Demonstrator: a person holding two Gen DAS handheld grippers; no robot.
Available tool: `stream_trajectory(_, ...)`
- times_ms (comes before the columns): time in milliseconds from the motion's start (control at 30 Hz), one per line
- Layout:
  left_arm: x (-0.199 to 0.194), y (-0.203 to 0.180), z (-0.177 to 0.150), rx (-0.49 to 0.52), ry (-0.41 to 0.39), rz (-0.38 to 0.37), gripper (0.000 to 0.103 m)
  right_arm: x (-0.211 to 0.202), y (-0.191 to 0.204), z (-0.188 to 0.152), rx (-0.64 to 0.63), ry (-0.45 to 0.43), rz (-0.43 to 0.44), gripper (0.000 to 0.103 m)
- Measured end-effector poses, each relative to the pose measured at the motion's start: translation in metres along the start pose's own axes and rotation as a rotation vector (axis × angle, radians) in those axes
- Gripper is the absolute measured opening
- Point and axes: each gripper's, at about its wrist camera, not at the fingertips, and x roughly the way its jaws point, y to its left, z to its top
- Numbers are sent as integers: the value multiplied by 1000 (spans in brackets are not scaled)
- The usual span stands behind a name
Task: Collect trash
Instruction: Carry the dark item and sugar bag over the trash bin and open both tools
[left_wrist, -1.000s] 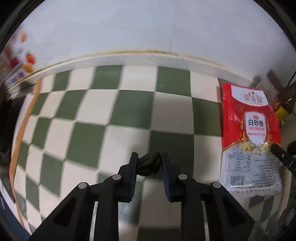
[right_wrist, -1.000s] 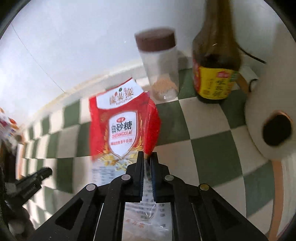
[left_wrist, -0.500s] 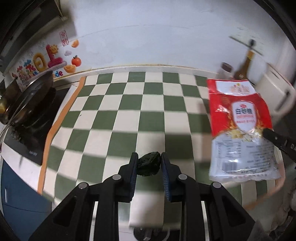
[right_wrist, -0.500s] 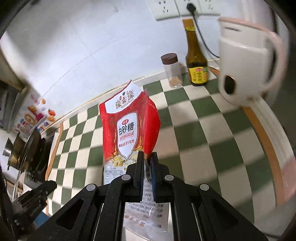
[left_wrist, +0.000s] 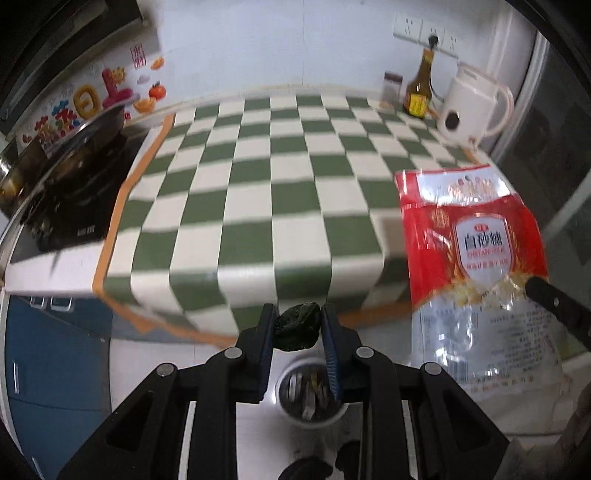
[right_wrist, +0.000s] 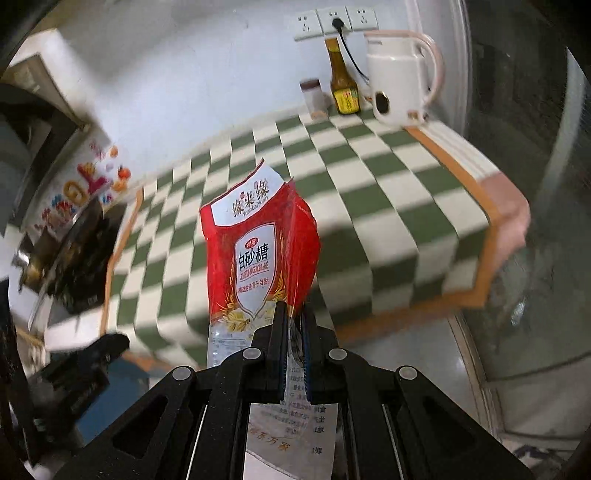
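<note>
Above the trash bin (left_wrist: 312, 397): two held items, both off the checkered counter (left_wrist: 273, 192).

Item one, dark crumpled wad (left_wrist: 297, 325): pinched between the closed-in fingers of the left gripper (left_wrist: 297, 326), hanging over the bin's open mouth, in front of the counter's front edge. Item two, red sugar bag (right_wrist: 258, 254): clamped low on its clear lower half by the right gripper (right_wrist: 293, 332), its jaws pressed nearly together on the film; bag stands upright, red printed part above the fingers, to the right of the bin in the left wrist view. Bin: white-rimmed, on the floor, some scraps already inside. Beyond the bin, on the counter's far right corner: white kettle (left_wrist: 472, 107), brown sauce bottle (left_wrist: 419, 90), small jar (left_wrist: 391, 85). Counter's left: black stove (left_wrist: 70, 192) with a pan (left_wrist: 70, 140).
</note>
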Motion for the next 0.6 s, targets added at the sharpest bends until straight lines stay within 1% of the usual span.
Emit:
stream_trajectory(33,1,0,-8,-3,12,1,21,2,-3,-9,-3,17,-2,7)
stream_trajectory(100,13,1,-29,-10,61,7,21,9,-11,-39,-8,67,-12,7)
stream_trajectory(133,19,1,-39,-14,81,11,21,14,-16,-48,-7,86,-15,7)
stream_trajectory(200,34,1,-54,-20,125,23,21,29,-27,-71,2,138,-18,7)
stream_trajectory(300,65,1,-83,-45,201,46,21,64,-48,-109,6,221,-31,7)
stream_trajectory(367,95,0,-103,-59,260,59,21,91,-61,-127,7,266,-38,7)
stream_trajectory(433,126,-1,-121,-81,317,47,21,125,-76,-151,15,319,-41,7)
stream_trajectory(533,195,0,-157,-139,427,19,21,188,-99,-189,28,400,-50,7)
stream_trajectory(600,236,3,-177,-185,480,-2,21,232,-112,-215,41,451,-53,7)
